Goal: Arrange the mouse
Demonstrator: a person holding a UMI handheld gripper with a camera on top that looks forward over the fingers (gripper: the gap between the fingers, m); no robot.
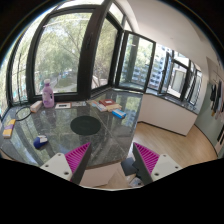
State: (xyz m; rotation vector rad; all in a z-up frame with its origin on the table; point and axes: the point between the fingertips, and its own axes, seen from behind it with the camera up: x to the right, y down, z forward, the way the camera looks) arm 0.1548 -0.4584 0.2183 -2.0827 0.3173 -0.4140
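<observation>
We note magenta pads (78, 153) on the gripper's fingers and a dark round mat (86, 124) on the glass table (60, 135). A pink bottle (47, 95) stands beyond; the small blue item (40, 142) is possibly the mouse.

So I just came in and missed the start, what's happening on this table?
A handheld gripper with magenta pads hovers open over the near edge of a glass table, holding nothing. Beyond its fingers lie a round dark mouse pad, a pink bottle, a blue block and a small blue object. I can't pick out a mouse for certain.
</observation>
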